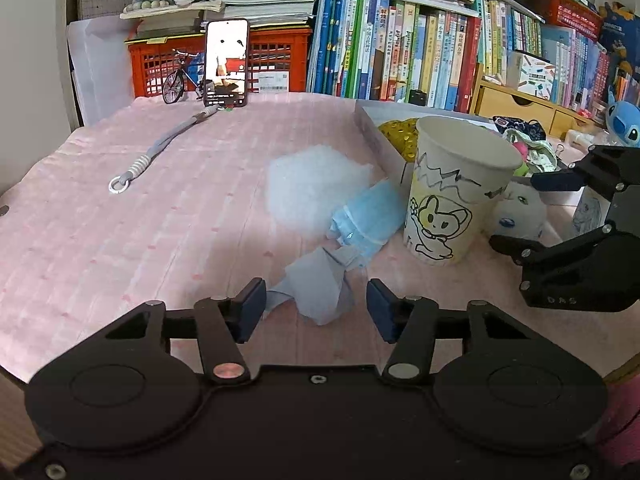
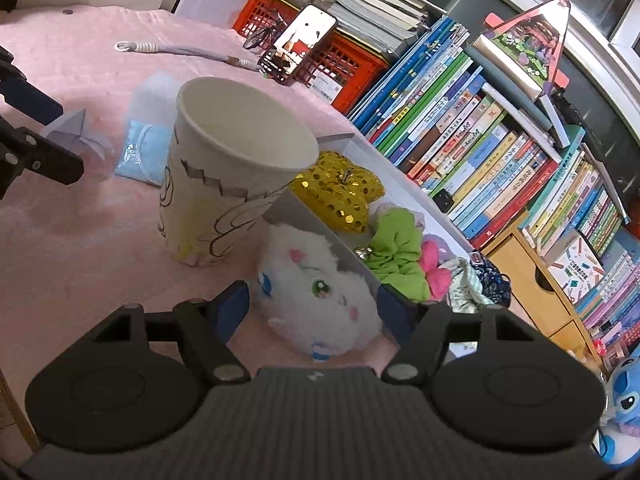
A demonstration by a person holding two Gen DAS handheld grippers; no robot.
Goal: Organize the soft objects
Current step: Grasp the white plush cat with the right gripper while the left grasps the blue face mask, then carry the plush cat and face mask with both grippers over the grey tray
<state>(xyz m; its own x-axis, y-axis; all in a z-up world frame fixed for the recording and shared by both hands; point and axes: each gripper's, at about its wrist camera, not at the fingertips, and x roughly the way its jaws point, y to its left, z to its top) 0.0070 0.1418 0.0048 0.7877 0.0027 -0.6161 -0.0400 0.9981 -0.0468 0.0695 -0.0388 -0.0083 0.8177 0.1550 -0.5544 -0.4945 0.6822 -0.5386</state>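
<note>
Grey cloth (image 1: 316, 292): crumpled on the pink cover (image 1: 120, 240), between the left gripper (image 1: 316, 300) pads, one pad touching its edge, the other apart; jaws released, no clamp yet. White plush (image 2: 316, 300): beside the grey box (image 2: 340, 240) wall, between the right gripper (image 2: 312, 308) pads; jaws released, no visible squeeze. Blue mask (image 1: 364, 216) just behind the cloth, paper cup (image 1: 452, 192) close to both.

Risks, judged: thin cloth slipping from a shallow pinch; mask snagged along; cup tipped by either gripper passing; plush catching on the box wall.
</note>
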